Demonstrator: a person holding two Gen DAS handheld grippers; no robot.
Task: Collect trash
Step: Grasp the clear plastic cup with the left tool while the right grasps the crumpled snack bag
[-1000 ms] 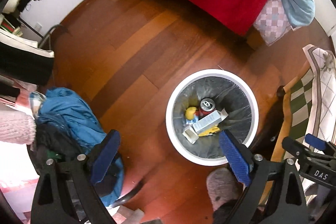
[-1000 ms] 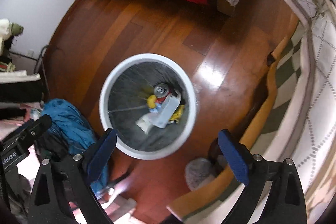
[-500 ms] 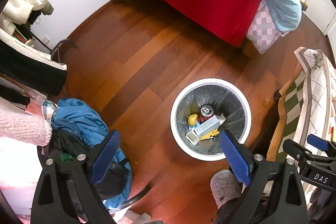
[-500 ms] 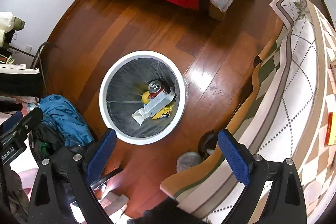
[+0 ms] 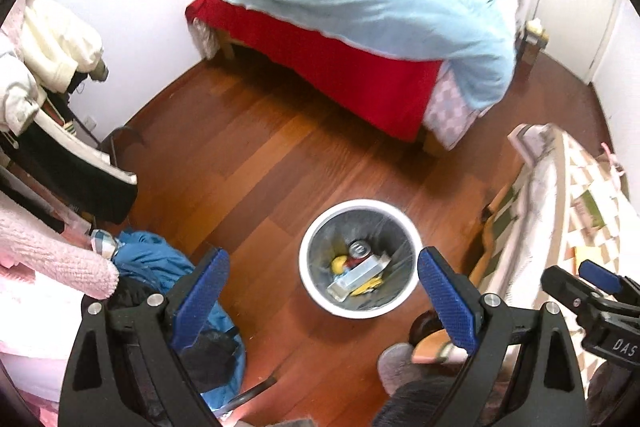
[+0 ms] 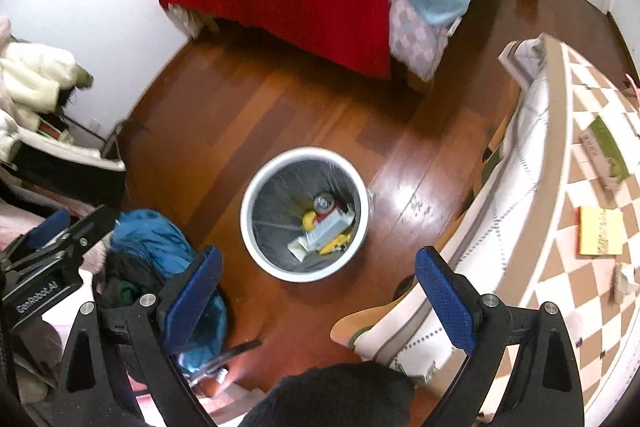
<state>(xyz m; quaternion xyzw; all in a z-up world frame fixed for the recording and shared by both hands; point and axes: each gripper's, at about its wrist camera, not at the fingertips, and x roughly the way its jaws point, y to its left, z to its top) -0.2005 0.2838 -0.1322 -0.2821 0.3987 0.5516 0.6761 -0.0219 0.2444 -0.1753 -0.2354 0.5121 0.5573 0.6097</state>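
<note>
Showing a yellow notepad (image 6: 600, 230) unseen leftward, each hand-held gripper (image 5: 324, 297) (image 6: 316, 291) gapes empty above the bin (image 6: 256, 187).

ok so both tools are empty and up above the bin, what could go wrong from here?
1. Items left on the checkered table, such as the yellow pad, may not be trash; the pictures don't settle it.
2. The blue clothing pile lies beside the bin; a low left tool could snag it.
3. The right tool hangs near the tablecloth edge; swinging toward the table might catch it.
</note>
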